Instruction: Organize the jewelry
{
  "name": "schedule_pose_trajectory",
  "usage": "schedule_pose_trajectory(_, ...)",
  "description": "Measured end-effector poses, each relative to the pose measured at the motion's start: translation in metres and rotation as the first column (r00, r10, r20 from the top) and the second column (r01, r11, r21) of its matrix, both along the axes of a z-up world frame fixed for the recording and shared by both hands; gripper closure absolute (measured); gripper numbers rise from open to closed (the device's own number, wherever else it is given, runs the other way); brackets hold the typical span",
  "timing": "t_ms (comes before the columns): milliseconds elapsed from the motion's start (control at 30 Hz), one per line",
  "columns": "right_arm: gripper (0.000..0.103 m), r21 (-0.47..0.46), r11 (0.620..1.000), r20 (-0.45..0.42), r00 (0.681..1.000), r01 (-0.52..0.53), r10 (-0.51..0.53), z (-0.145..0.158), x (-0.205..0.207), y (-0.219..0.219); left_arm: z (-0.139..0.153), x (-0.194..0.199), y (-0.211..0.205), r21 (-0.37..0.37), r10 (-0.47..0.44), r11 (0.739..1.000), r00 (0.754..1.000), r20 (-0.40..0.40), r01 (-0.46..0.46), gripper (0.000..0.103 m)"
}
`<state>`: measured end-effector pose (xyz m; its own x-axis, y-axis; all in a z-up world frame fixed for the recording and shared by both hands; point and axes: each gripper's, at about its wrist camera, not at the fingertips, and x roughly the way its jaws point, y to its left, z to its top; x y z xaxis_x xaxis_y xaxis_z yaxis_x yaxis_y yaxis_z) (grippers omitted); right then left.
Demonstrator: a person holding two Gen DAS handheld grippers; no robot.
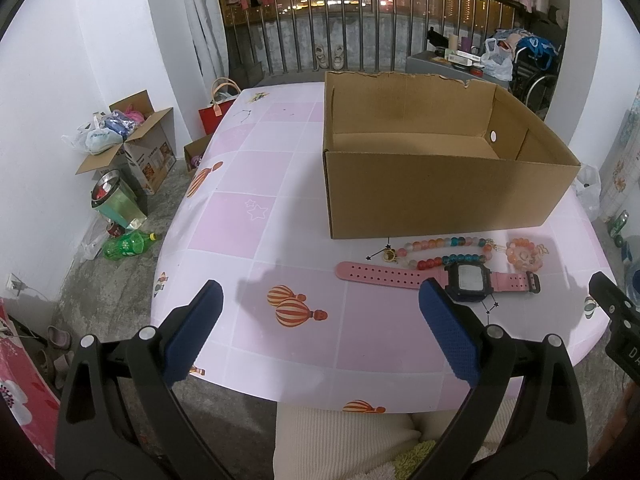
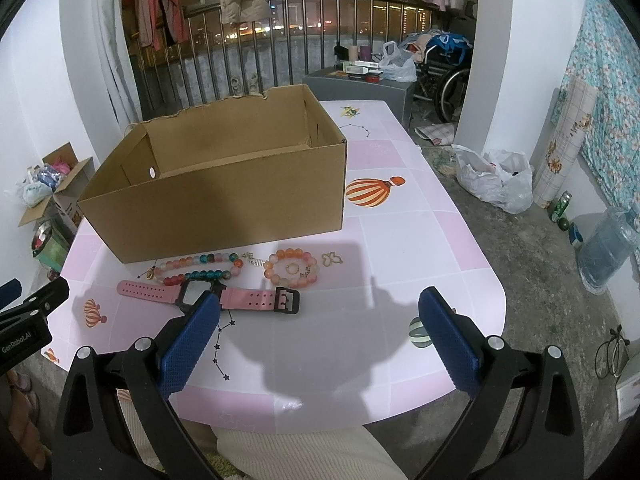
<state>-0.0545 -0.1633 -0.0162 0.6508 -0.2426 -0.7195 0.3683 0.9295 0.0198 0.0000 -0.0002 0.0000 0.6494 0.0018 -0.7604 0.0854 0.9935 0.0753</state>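
Observation:
An open cardboard box [image 1: 432,196] [image 2: 224,208] stands on the pink table. In front of it lie a pink-strapped watch [image 1: 460,278] [image 2: 240,296], a multicoloured bead necklace [image 1: 440,252] [image 2: 200,268], an orange-pink bead bracelet [image 1: 524,256] [image 2: 292,268], a small ring [image 2: 291,268] inside the bracelet and a gold butterfly charm [image 2: 332,259]. My left gripper [image 1: 320,296] hovers open over the table's near edge, left of the watch. My right gripper [image 2: 320,304] is open too, its left finger [image 2: 192,340] overlapping the watch face in view.
The table [image 1: 280,216] [image 2: 420,220] has rounded corners and a balloon-print cover. A person's cream-clad lap [image 1: 340,440] sits under the near edge. Floor clutter lies left: open boxes [image 1: 140,148], bottles [image 1: 128,244]. Bags [image 2: 496,180] and a water jug [image 2: 608,252] lie right.

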Motion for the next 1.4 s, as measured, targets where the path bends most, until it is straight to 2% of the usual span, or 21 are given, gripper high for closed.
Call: schedule_pose_trajectory(1400, 0.006, 0.002, 1.000, -0.002, 1.000, -0.001, 0.001, -0.0010, 0.0030, 0.0018, 0.0000, -0.0001, 0.0005, -0.002, 0.001, 1.000, 1.000, 0.000, -0.001, 0.008)
